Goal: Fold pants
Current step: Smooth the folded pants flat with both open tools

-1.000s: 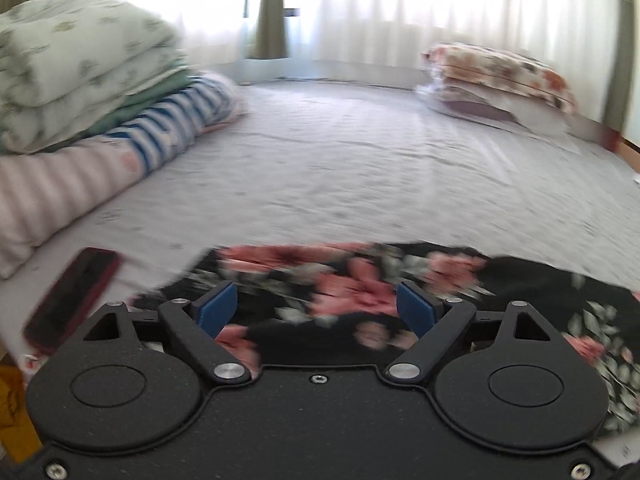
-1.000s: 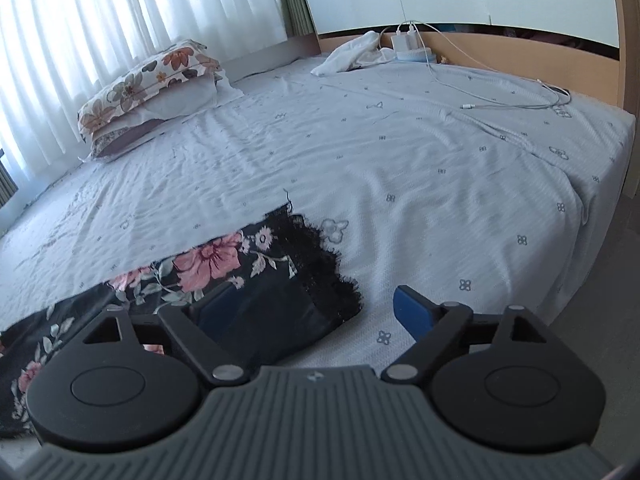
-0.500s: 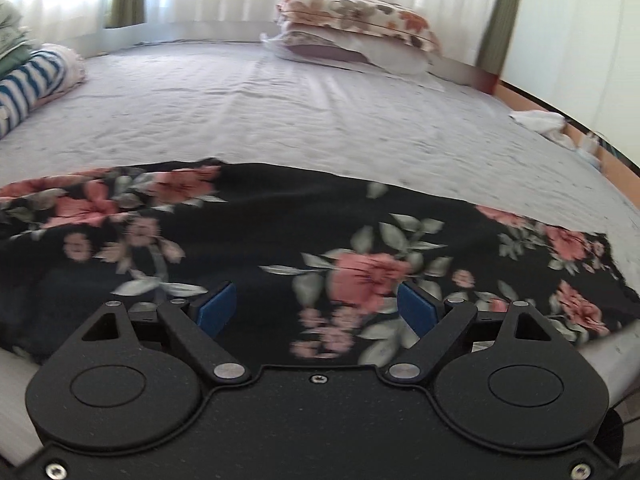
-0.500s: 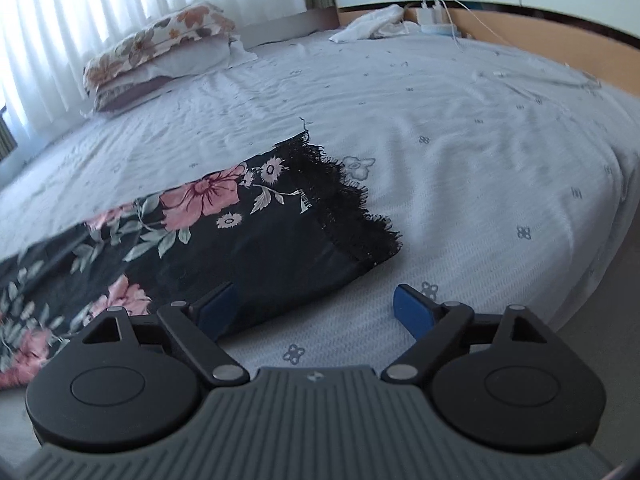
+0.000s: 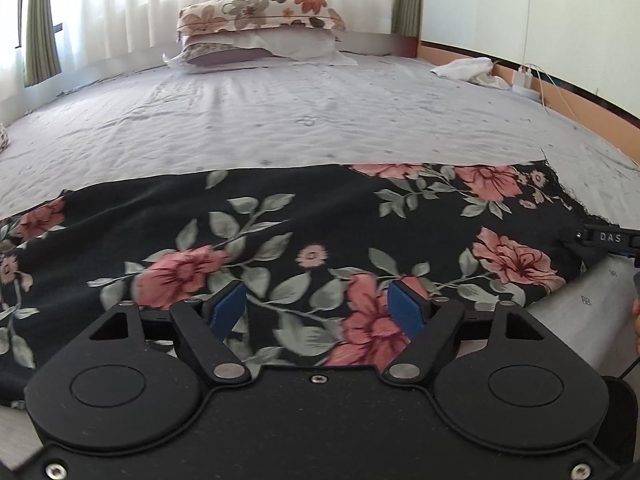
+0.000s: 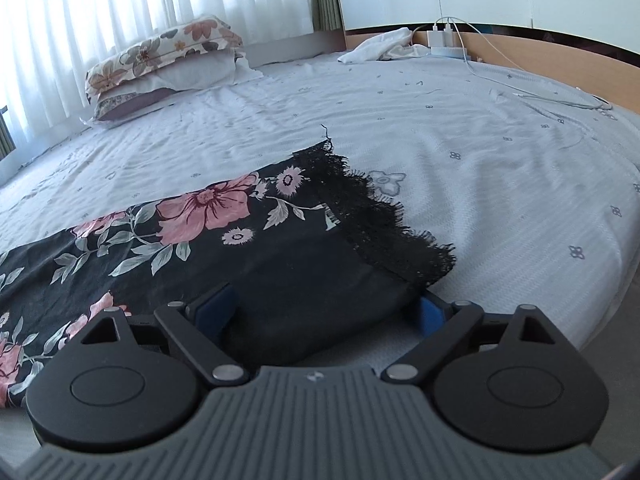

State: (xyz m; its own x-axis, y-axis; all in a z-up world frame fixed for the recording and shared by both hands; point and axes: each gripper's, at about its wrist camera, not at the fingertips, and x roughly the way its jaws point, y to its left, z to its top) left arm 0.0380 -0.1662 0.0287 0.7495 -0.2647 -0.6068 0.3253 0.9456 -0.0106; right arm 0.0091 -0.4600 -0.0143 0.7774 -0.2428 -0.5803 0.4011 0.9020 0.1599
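Bed [image 5: 280, 120] unchanged; both grippers moved over pants [image 5: 320, 216].

Far ahead of both grippers, a floral pillow [image 5: 260, 14] tops pale ones; right of it lie a crumpled white cloth [image 6: 380, 46] and white chargers [image 6: 440, 36].

Your right gripper [image 6: 324, 312] has its jaws spread wide, one blue pad on each side of the near corner of the pants [image 6: 224, 248]. The pants lie flat on the bed sheet [image 6: 500, 184], and their black lace hem [image 6: 372, 216] points to the right. Far away on the left, two pillows [image 6: 160, 68] are stacked near the curtain [image 6: 140, 4], and a white cable [image 6: 532, 92] lies on the far right.
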